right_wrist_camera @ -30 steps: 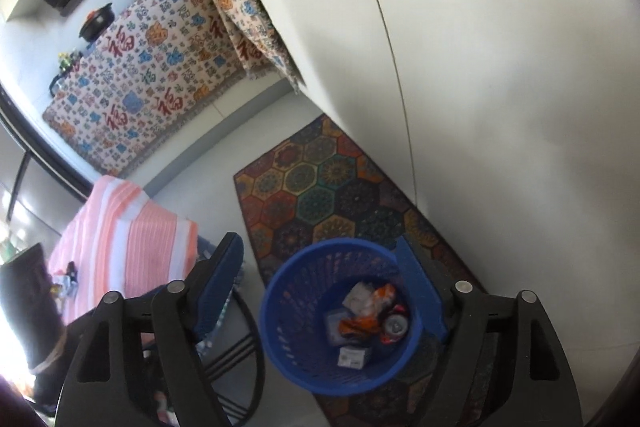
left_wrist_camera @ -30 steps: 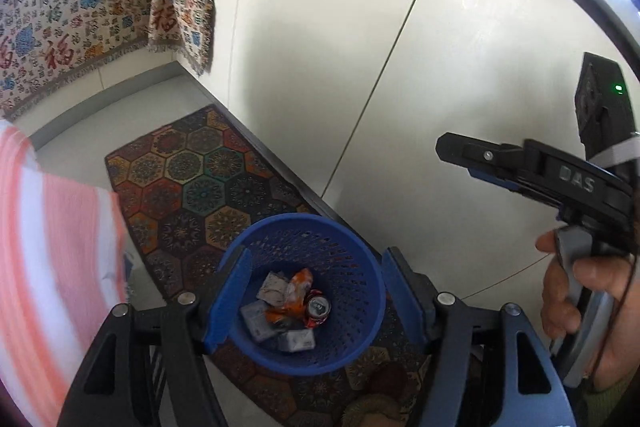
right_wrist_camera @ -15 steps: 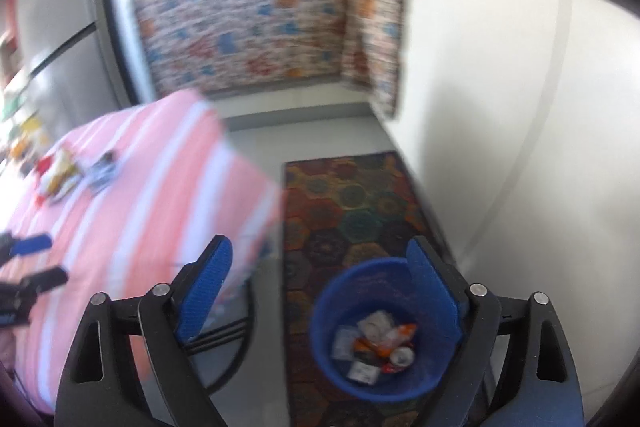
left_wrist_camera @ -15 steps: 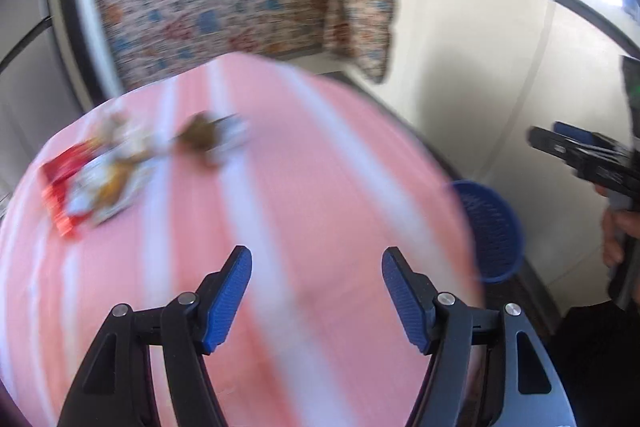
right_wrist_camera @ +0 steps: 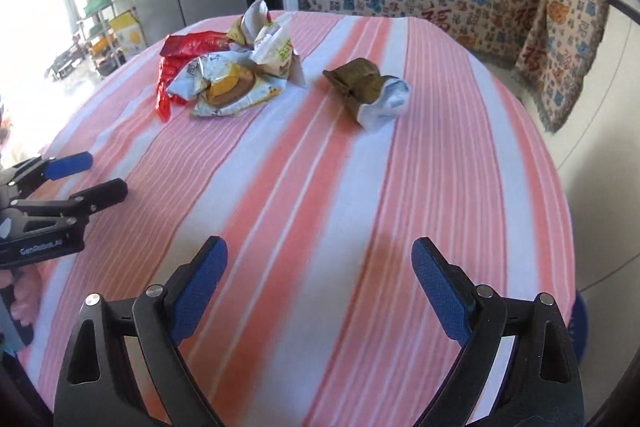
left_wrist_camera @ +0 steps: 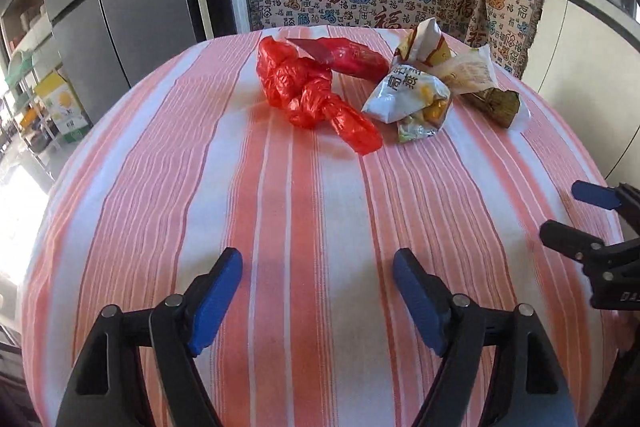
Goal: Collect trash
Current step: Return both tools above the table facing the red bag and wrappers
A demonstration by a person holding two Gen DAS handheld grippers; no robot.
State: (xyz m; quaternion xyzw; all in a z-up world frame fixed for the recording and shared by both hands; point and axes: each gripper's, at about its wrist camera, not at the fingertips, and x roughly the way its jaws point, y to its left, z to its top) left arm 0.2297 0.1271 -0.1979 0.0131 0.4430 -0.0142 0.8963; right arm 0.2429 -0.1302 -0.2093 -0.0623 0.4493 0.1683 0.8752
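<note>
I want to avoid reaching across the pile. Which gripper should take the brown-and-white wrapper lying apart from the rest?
Probably the right gripper: the brown-and-white wrapper lies on its side, open striped tablecloth between. The left gripper faces the red bag.

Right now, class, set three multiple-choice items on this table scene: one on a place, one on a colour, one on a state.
1. Where does the brown wrapper lie?
A. apart, right of the wrapper pile
B. under the red bag
C. on the floor

2. What colour is the knotted bag?
A. blue
B. red
C. green

3. How stand the two hand-held grippers, left and right?
A. both shut on trash
B. one open, one shut
C. both open, holding nothing

Answers:
1 A: in the right wrist view bare tablecloth separates it from the pile.
2 B: the left wrist view shows it bright red.
3 C: each view shows its jaws spread wide over bare cloth.
</note>
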